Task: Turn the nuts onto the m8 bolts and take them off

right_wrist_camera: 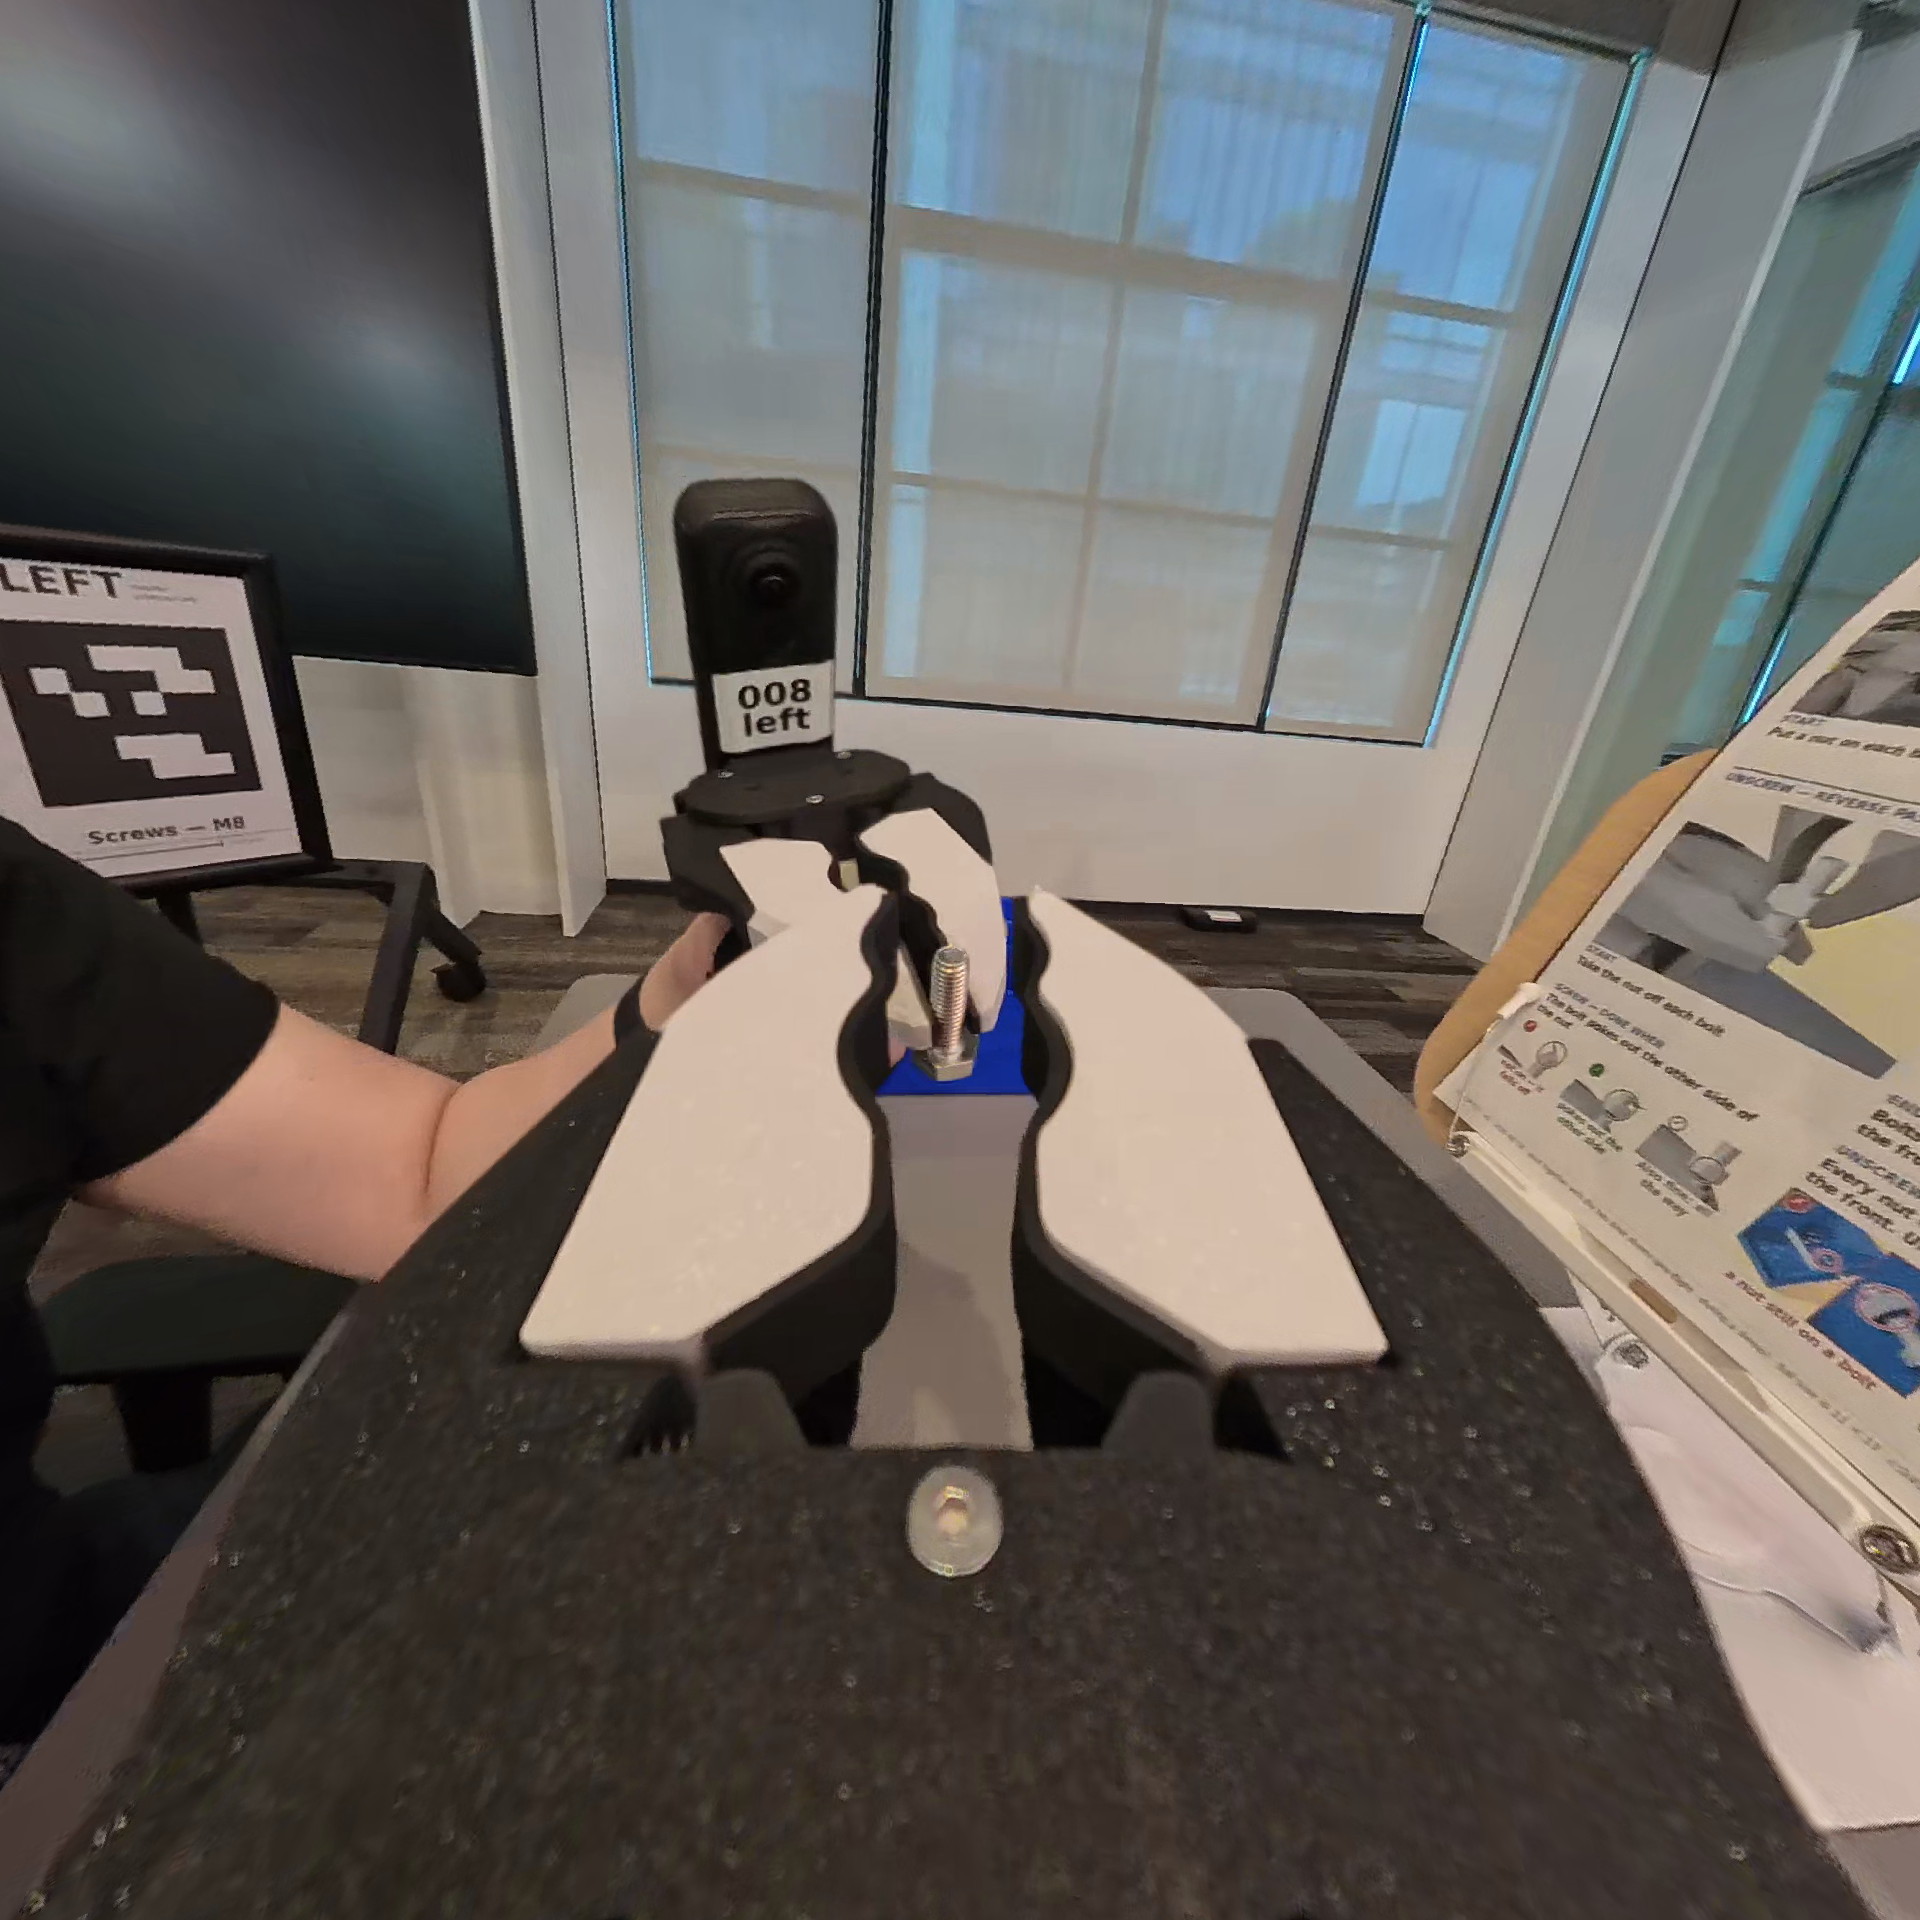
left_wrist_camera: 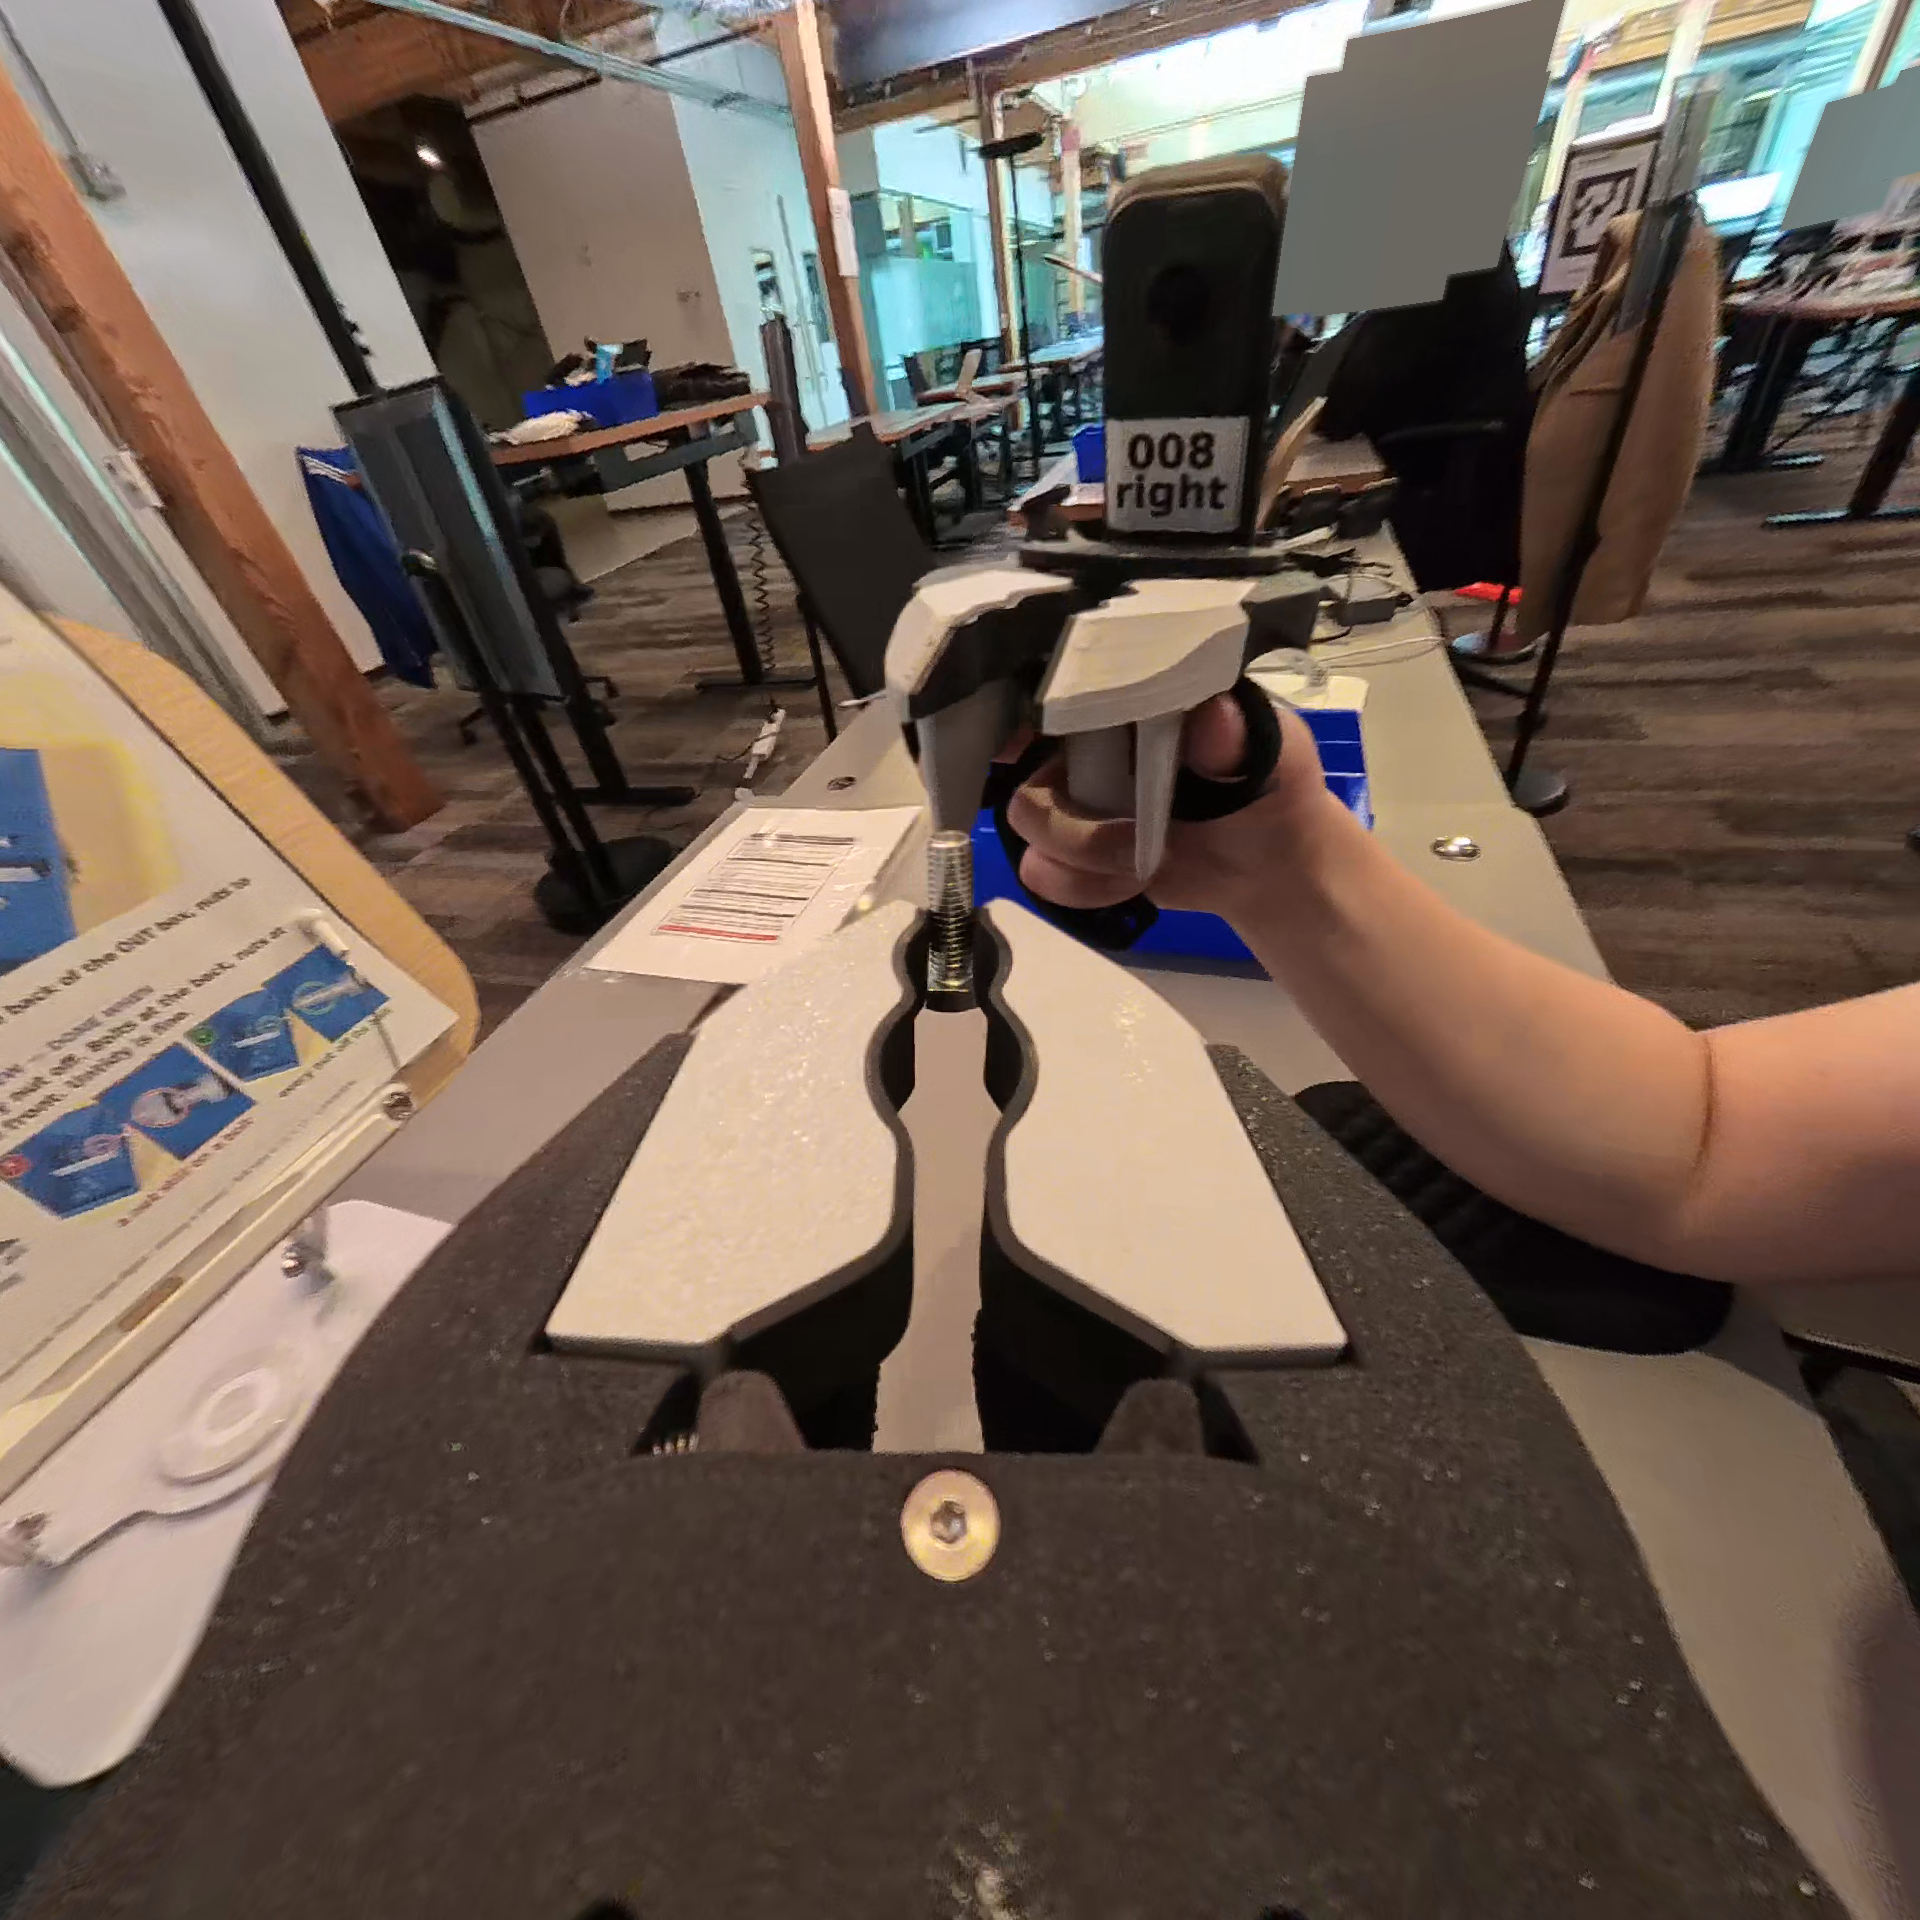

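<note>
The left gripper (left_wrist_camera: 951, 961) is clamped on the hex head of a silvery bolt (left_wrist_camera: 948, 914), which stands upright between its fingertips, threads shining (no nut shows on it). The right gripper (right_wrist_camera: 956, 997) faces it from the far side, jaws narrowly parted around the threaded shank, above a blue bin (left_wrist_camera: 1195, 925) on the grey table (left_wrist_camera: 644, 1023).

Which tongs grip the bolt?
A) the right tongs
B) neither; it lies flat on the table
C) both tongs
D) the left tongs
D: the left tongs are closed on the lower part of the upright bolt, while the right tongs stand open with their fingers well apart.
</note>
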`<state>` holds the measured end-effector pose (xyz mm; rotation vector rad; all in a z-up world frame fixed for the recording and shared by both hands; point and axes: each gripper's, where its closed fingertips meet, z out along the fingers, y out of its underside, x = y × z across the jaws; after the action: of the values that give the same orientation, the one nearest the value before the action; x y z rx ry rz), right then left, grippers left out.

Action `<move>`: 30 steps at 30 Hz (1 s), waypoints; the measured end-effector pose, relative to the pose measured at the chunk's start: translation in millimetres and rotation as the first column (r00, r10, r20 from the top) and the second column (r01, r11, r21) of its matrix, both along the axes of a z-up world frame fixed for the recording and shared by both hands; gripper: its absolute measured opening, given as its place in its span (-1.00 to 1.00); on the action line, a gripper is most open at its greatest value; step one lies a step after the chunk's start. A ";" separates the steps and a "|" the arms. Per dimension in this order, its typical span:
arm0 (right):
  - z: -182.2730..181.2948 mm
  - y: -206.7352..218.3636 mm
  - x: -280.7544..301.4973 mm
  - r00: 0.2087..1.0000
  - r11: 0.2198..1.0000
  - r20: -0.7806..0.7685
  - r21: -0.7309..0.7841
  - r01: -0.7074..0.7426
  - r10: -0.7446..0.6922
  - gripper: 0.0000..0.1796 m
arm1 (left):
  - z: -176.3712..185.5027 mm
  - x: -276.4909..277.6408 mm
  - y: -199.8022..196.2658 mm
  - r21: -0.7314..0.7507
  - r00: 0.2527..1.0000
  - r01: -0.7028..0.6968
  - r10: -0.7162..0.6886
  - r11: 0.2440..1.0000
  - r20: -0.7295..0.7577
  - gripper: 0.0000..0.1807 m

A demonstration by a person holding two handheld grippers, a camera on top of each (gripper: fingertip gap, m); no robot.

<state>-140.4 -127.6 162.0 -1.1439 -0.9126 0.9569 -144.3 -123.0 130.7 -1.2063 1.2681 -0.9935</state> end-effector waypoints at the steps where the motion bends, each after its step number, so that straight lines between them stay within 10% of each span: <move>1: -2.8 2.1 -1.4 1.000 1.000 0.015 0.002 0.009 -0.009 -0.78 | -1.8 -0.7 -0.4 -0.021 1.000 0.021 -0.021 1.000 0.000 -0.92; 30: -17.9 -8.6 -35.2 0.989 0.991 0.069 -0.047 -0.128 0.131 -0.92 | 4.3 -16.2 -20.3 -0.100 0.990 0.131 -0.124 0.986 0.074 -0.92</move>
<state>-175.6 -136.2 144.2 -1.1721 -1.0396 1.0496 -160.5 -143.3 135.0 -1.1727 1.2656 -1.1974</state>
